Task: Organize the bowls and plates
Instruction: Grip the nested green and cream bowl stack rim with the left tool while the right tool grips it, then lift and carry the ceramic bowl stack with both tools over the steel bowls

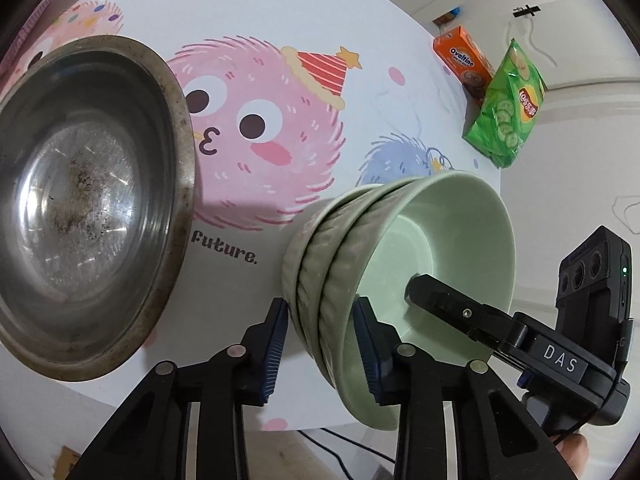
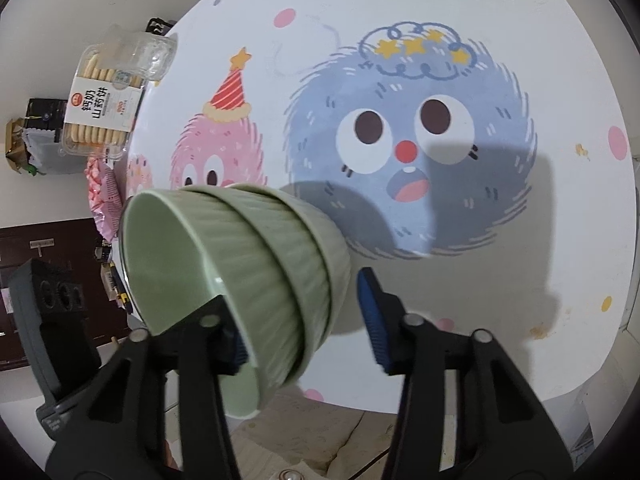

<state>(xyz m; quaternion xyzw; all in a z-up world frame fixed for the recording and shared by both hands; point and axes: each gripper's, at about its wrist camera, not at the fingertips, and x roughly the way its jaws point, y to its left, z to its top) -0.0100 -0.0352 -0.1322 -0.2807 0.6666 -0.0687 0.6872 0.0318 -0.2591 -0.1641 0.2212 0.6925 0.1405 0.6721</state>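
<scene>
1. Round table (image 1: 360,32) with cartoon cloth: pink fuzzy monster in party hat (image 1: 260,128), blue fuzzy monster (image 2: 408,144).
2. Orange Ovaltine box (image 1: 464,64), upper right of left view, touching a green Lay's chip bag (image 1: 506,108).
3. Clear biscuit tray (image 2: 106,100), upper left of right view; pink packet (image 2: 104,196) below it.

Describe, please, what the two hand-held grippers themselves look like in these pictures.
Both are matte black linkage frames with round silver pivot pins. The left hand-held gripper has ribbed blue finger pads. The right hand-held gripper has the same blue pads. From the left wrist view, the right one's body bears a white "DAS" label, a thin black cable and a black camera block with a green light.
</scene>
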